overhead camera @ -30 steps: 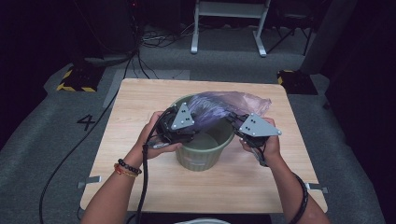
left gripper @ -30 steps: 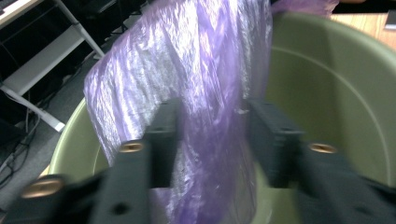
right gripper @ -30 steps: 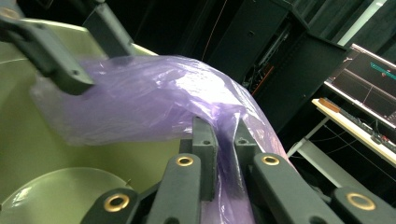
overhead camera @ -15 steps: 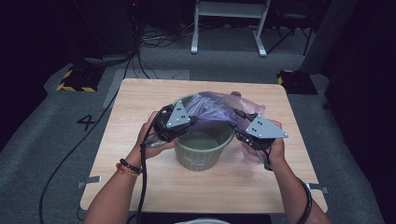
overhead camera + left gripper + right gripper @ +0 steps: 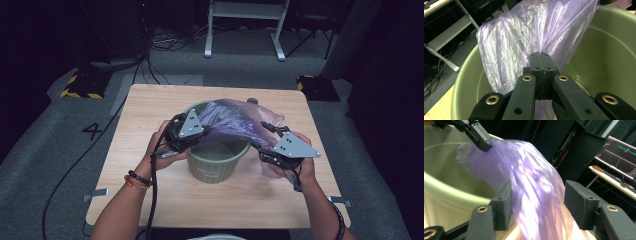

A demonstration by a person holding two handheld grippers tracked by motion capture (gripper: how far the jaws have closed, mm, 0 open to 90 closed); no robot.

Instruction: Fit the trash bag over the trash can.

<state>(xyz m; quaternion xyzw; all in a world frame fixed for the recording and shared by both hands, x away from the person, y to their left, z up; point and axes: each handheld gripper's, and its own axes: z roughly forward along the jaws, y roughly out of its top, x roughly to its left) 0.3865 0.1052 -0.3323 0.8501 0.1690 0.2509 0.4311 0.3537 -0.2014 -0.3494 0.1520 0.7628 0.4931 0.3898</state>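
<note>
Legible marks: one numeral, "4" (image 5: 93,131), dark on the grey floor left of the tabletop (image 5: 150,107), seen in the high view. A yellow-and-black hazard stripe (image 5: 79,93) edges a dark base on the floor at the tabletop's far left corner, and a second base with yellow markings (image 5: 306,83) sits at the far right corner; neither carries words. In the right gripper view a monitor (image 5: 624,151) shows coloured lines and fields, too small and blurred to read.
</note>
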